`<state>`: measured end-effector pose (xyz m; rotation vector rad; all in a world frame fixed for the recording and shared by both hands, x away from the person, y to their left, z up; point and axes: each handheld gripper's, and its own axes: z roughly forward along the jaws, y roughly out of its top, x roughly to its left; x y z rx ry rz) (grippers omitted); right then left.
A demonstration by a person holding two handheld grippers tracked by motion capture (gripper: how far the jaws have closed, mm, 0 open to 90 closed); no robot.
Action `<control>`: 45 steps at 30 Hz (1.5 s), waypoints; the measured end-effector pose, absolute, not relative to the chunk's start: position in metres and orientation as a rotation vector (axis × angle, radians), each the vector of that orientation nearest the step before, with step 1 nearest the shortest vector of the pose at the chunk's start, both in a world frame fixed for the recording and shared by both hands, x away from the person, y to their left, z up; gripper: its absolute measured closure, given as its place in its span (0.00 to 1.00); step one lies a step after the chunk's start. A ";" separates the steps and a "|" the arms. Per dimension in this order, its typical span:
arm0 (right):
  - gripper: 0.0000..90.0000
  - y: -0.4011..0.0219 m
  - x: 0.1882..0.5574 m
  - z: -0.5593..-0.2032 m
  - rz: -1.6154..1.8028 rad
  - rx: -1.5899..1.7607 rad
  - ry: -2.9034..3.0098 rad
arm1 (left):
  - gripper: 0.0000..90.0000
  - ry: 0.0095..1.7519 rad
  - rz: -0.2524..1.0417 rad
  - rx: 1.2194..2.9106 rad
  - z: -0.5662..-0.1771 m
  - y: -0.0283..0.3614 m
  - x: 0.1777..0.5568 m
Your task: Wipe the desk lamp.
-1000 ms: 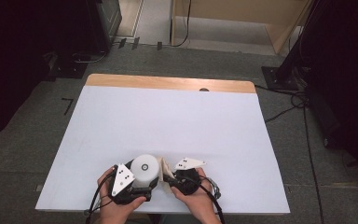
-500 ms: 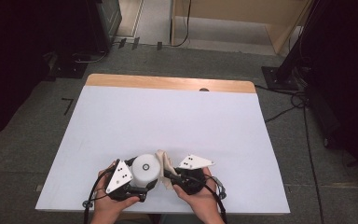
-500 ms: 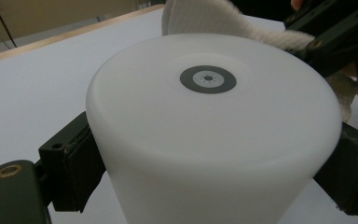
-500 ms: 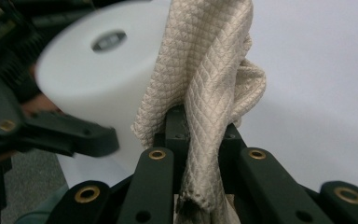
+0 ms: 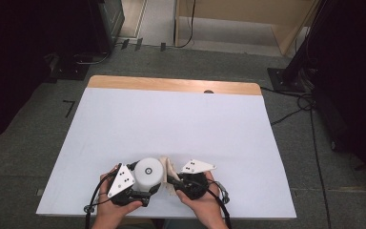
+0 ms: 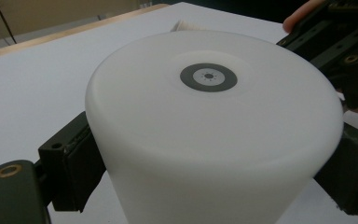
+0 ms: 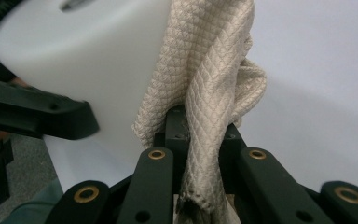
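At the table's [image 5: 124, 119] six o'clock edge, the left tongs [image 5: 145, 183] clamp the white cup [image 5: 148, 172], turned base-up, by its side wall. At its three o'clock the right tongs [image 7: 193, 140] pinch a beige quilted cloth [image 7: 205, 79] against it. The cup looks light, stiff and slick (best held across the wall); the cloth is limp, best taken by a bunched fold.

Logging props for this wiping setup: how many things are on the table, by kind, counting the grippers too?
White upturned cup: 1
Beige quilted cloth: 1
Handheld grippers: 2, the left gripper clamped on the cup, the right gripper clamped on the cloth
Total: 4
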<state>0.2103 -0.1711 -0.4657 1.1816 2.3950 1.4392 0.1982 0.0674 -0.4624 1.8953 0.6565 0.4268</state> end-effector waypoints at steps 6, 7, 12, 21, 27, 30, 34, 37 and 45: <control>0.90 -0.169 0.215 -0.484 1.384 1.223 2.445 | 0.09 0.660 0.419 1.893 -0.463 0.068 0.198; 0.90 -0.169 0.216 -0.486 1.393 1.240 2.452 | 0.09 0.662 0.414 1.892 -0.464 0.068 0.199; 0.91 -0.170 0.220 -0.492 1.386 1.271 2.481 | 0.09 0.667 0.409 1.896 -0.464 0.069 0.199; 0.91 -0.172 0.218 -0.477 1.441 1.224 2.442 | 0.09 0.666 0.411 1.900 -0.463 0.069 0.198; 0.91 -0.175 0.209 -0.449 1.513 1.143 2.375 | 0.09 0.666 0.411 1.900 -0.463 0.069 0.198; 0.91 -0.175 0.205 -0.439 1.527 1.115 2.353 | 0.09 0.671 0.408 1.899 -0.463 0.069 0.198; 0.91 -0.178 0.207 -0.441 1.514 1.123 2.350 | 0.08 0.705 0.424 1.892 -0.461 0.068 0.196; 0.91 -0.182 0.211 -0.445 1.501 1.157 2.338 | 0.04 0.736 0.455 1.890 -0.458 0.066 0.191; 0.91 -0.188 0.219 -0.456 1.485 1.223 2.341 | 0.00 0.936 0.497 1.855 -0.451 0.054 0.184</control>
